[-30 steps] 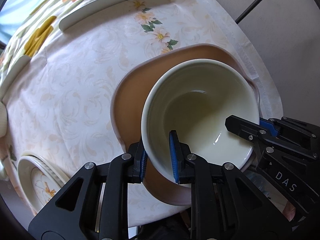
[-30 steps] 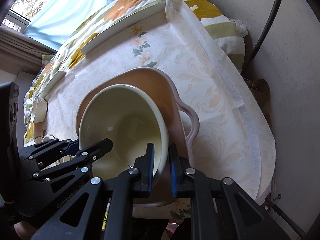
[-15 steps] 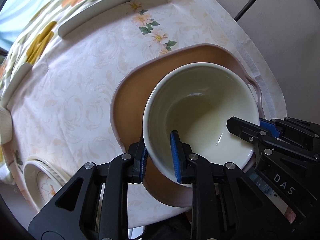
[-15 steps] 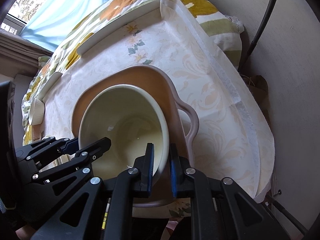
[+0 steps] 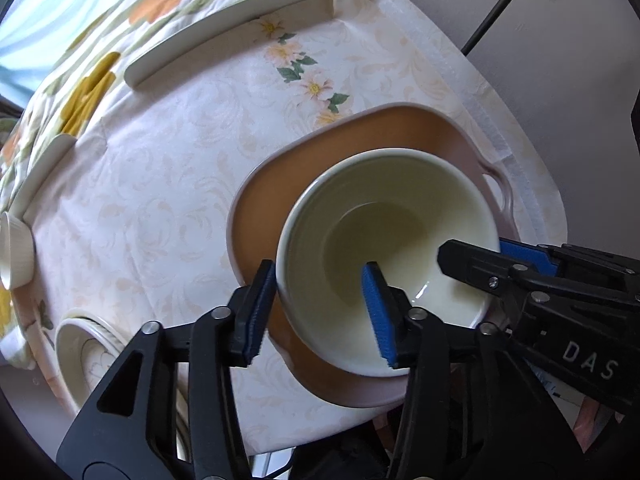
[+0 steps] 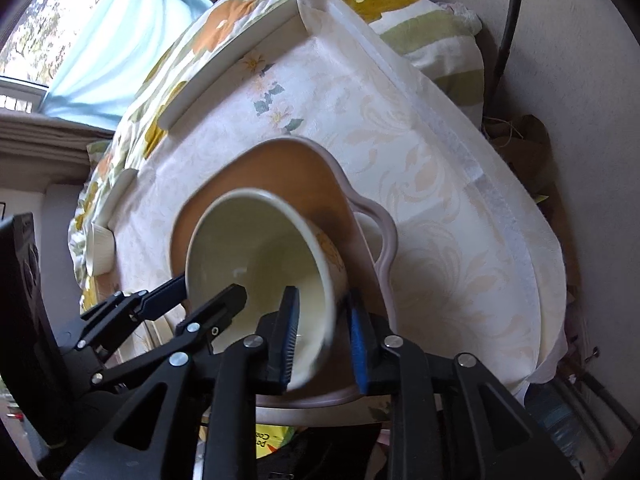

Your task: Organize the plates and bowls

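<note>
A cream bowl (image 5: 396,240) sits on a brown handled plate (image 5: 280,184) on the floral tablecloth. It also shows in the right wrist view (image 6: 256,248), on the same plate (image 6: 280,168). My left gripper (image 5: 320,312) is open, its pads astride the bowl's near left rim with gaps on both sides. My right gripper (image 6: 324,336) is open too, its pads astride the bowl's right rim. Each gripper shows in the other's view.
A patterned plate stack (image 5: 88,344) lies at the table's near left corner. A small ribbed white dish (image 5: 14,252) stands at the left edge. A long white dish (image 5: 224,36) lies along the far edge. A wall and cable (image 6: 516,4) run along the right.
Both grippers have opened and let go of the bowl's rim. The bowl has come down to rest on the brown plate.
</note>
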The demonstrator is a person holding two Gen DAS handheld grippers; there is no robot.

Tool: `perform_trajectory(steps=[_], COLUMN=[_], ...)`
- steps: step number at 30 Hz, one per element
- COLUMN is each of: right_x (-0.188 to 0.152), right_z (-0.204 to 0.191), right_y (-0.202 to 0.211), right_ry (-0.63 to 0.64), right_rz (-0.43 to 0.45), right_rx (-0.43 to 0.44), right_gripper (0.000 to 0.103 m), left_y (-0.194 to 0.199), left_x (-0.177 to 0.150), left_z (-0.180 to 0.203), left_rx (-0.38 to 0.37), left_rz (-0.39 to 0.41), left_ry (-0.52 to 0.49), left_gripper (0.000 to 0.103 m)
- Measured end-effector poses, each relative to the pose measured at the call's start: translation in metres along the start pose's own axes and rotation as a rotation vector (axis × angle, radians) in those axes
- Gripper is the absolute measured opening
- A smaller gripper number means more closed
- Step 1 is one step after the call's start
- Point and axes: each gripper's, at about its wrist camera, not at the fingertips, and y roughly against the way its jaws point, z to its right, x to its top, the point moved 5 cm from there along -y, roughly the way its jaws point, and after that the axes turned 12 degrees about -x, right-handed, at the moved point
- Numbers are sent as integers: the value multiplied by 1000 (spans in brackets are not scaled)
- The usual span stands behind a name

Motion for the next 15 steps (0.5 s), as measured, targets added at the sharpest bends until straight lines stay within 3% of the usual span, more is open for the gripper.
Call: perform_trajectory(steps=[4,11,15], right_x=[2,7,15], right_z=[-5,-2,-16], right_y=[11,34,66], right_ry=[1,6,100], right_rz=[29,66,126], right_rx=[25,34,71], right_gripper=[43,43,43], left_y=[2,23,56], left_x=[-2,-5,-8], left_z=[3,0,-5], left_rx=[2,-13,-29], left_rz=[7,46,120], left_ry=[0,45,101], left_gripper=[48,48,48])
